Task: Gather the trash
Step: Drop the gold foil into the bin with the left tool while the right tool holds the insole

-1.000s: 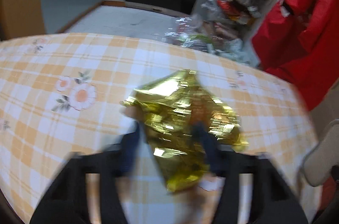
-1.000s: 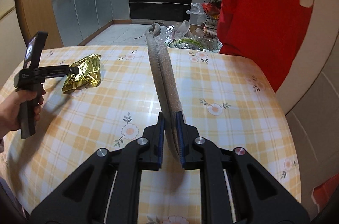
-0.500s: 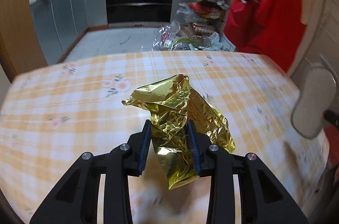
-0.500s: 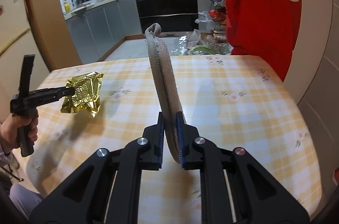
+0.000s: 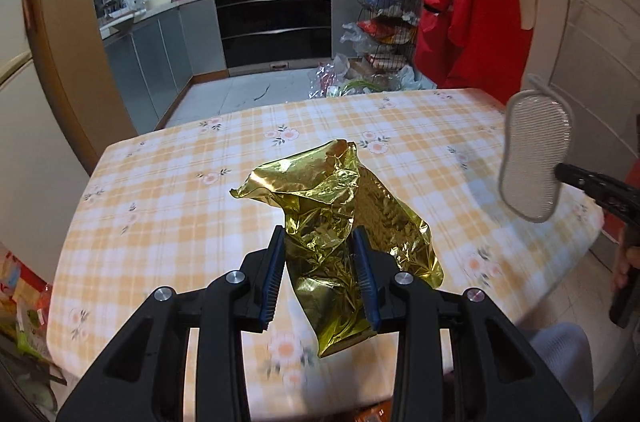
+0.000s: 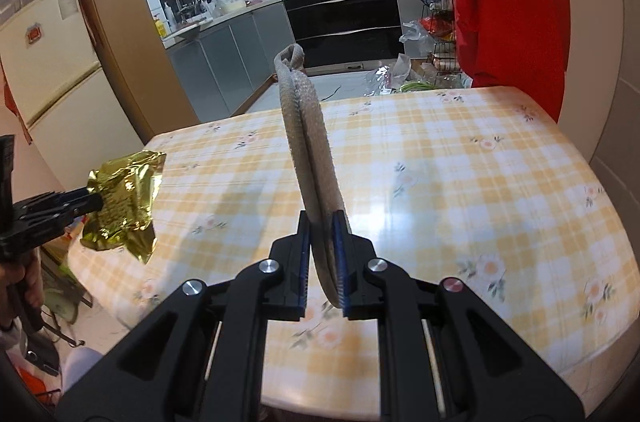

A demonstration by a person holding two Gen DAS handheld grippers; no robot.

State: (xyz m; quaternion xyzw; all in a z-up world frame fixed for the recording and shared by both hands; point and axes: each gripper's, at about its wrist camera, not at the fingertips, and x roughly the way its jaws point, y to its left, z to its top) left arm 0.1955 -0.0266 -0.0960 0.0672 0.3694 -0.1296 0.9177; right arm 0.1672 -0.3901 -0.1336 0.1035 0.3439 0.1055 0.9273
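Left gripper (image 5: 320, 270) clamps a crumpled gold foil wrapper (image 5: 336, 218), holding it in the air above the near edge of the checked floral tablecloth (image 5: 168, 190). Right gripper (image 6: 322, 258) is clenched on a flat grey mesh scrub pad (image 6: 308, 158), edge-on and upright over the table. Red garment (image 6: 508, 2) hangs behind.

The crinkled gold foil wrapper (image 5: 340, 218) looked glossy; the grey oval mesh pad (image 6: 306, 158) looked rough above the shiny checked tablecloth (image 6: 460, 190).
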